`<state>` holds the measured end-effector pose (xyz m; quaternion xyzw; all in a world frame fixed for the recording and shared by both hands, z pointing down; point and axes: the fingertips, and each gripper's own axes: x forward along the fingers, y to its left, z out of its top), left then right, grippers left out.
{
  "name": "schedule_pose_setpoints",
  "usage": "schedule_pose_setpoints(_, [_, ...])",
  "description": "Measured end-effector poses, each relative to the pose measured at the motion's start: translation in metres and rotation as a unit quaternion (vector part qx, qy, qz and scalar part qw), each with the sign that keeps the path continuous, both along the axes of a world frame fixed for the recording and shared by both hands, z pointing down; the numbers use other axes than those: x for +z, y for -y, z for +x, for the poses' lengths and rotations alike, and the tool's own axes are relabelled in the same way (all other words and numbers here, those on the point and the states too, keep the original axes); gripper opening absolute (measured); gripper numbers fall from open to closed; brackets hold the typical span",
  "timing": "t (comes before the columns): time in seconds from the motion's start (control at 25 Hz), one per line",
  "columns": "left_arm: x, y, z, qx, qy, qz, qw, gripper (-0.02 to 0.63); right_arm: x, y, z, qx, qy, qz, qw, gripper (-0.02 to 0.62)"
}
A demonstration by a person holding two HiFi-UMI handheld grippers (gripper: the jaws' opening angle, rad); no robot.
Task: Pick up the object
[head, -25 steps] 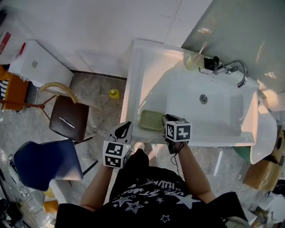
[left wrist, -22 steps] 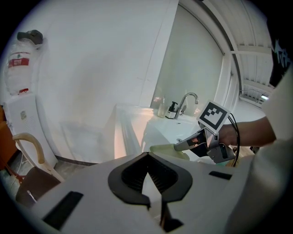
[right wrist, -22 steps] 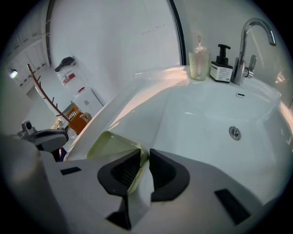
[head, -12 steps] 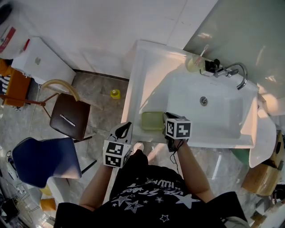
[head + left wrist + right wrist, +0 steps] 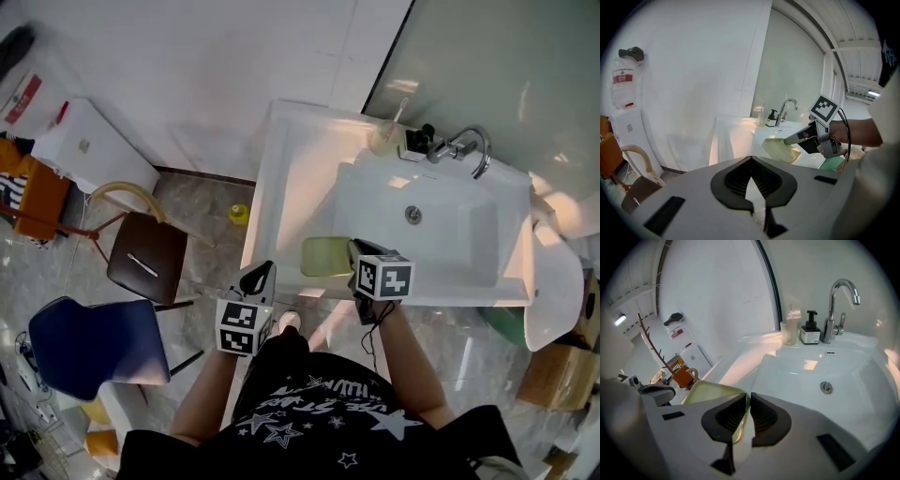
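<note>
I see bright, even daylight, and a warm glare streaks the sink (image 5: 291,178) ahead of my right tongs (image 5: 748,397). Both tong views bulge, with black vignetted corners.

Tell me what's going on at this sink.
A person stands at a white sink with a set of tongs in each hand. The right tongs are clamped on the rim of a pale green dish at the sink's front ledge; whether it has left the ledge is hard to tell. The left tongs are shut and empty, held off to the side in front of the sink.
</note>
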<state>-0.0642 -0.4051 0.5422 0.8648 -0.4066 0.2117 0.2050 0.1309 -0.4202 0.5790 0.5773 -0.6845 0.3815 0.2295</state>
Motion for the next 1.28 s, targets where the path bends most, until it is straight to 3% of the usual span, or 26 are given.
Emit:
schedule_pose_setpoints(0.76, [-0.038, -0.122, 0.091, 0.043, 0.004, 0.04, 0.9982, 0.015, -0.062, -0.139, 0.105, 0.057, 0.016, 0.076, 0.995, 0.037])
schedule_pose_setpoints(1.28, [-0.041, -0.238, 0.126, 0.052, 0.008, 0.055, 0.9971, 0.015, -0.072, -0.265, 0.15, 0.073, 0.011, 0.104, 0.992, 0.037])
